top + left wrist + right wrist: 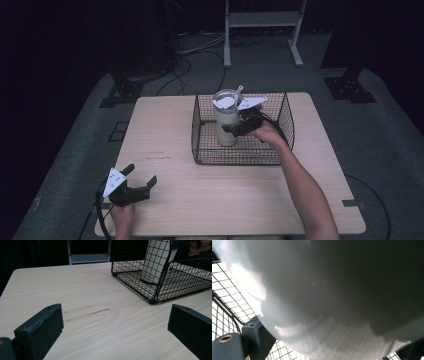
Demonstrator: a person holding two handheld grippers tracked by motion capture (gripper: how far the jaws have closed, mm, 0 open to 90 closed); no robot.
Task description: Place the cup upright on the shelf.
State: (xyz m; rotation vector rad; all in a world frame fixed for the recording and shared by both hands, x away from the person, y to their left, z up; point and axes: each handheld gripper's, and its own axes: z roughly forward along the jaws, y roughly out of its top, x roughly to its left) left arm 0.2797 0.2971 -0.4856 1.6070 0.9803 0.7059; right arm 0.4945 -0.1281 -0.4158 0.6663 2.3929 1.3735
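The cup (226,122), a tall pale tumbler with a clear lid and a straw, stands upright inside the wire basket (280,150), near the basket's back left corner. The right gripper (234,129) reaches over the basket's right wall and has the cup's body between its jaws, about halfway up; in the right gripper view the pale curved side of the cup (332,297) presses down between the two black jaws, so they are closed on it. From the left gripper view the foot of the cup (153,267) looks to sit on or just above the basket floor; I cannot tell which. A faint mark shows low on the cup in that view, too small to read. The left gripper (140,181) rests at the front left of the table (165,130), well apart from the basket, its jaws spread wide with bare wood between them. The basket (155,298) sits on the back right half of the table, its far rim close to the back edge. The wood in front of the basket and to its left lies open.
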